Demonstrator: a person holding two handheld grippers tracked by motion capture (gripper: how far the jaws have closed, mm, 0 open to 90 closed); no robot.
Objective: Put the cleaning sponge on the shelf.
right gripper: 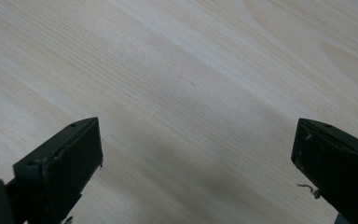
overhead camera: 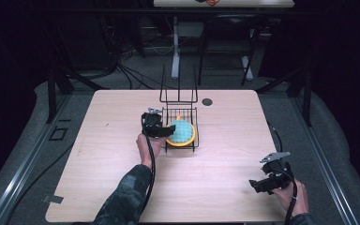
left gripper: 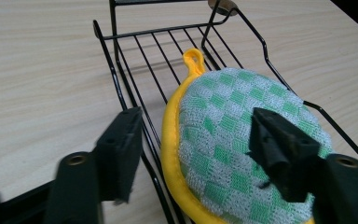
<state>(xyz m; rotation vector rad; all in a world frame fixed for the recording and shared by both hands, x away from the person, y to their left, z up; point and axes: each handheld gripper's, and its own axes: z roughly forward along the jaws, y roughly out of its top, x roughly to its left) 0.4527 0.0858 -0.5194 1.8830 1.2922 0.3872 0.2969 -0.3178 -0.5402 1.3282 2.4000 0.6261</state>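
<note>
Between the wide-open left hand-held gripper [left gripper: 193, 154] jaws, pot holder [left gripper: 242, 140] edge in wire rack [left gripper: 121, 88].

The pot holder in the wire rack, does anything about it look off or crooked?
Slightly. The pot holder lies tilted in the wire rack, its yellow rim riding over the rack's side wire instead of lying flat inside. The left gripper is open, one jaw outside the rack, one over the fabric. No damage shows.
</note>
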